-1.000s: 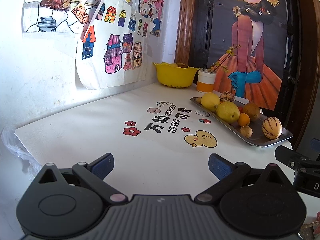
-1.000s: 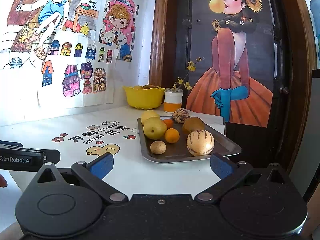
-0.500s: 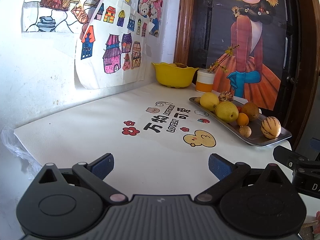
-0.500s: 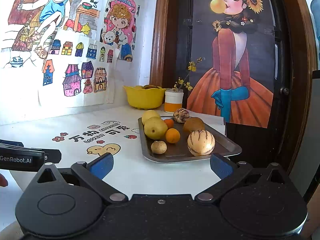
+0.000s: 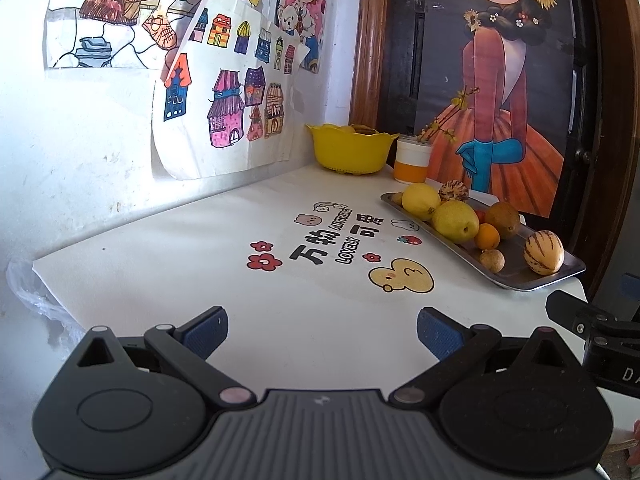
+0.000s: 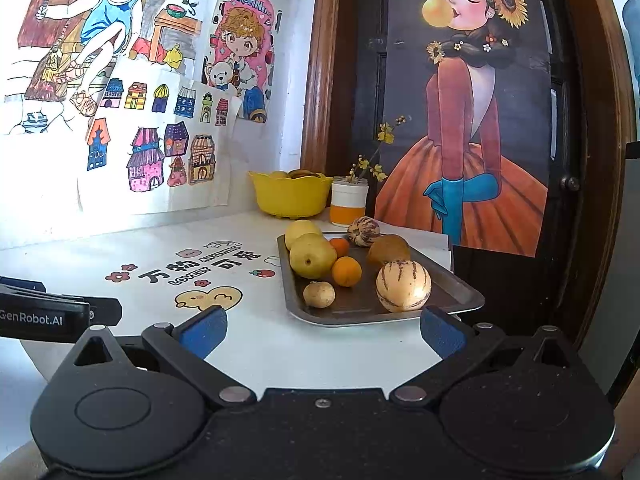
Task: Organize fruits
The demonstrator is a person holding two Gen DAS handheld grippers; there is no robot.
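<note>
A: Tongs?
B: Left tongs (image 5: 322, 328) and right tongs (image 6: 323, 330) both spread wide, empty, over the bench (image 5: 200, 272).
A: Fruit?
B: On the metal tray (image 6: 460, 292), striped melon (image 6: 403, 286) nearest, just ahead of the right tongs.

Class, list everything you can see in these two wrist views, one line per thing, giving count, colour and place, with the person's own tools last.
Metal tray: one, grey, right part of the table.
Striped melons: two, cream with dark stripes, one at the tray's near end, one at its far end.
Pears: two, yellow, tray's left side.
Oranges: two, orange, tray's middle.
Brown fruit: one, tray's right side.
Small tan fruit: one, tray's near left.
Bowl: one, yellow, back corner, fruit inside.
Cup: one, white and orange, beside the bowl, holding a flower sprig.
Table: one, white, printed cartoons.
Drawings: several, coloured, on the wall.
Left gripper: open, empty.
Right gripper: open, empty.
</note>
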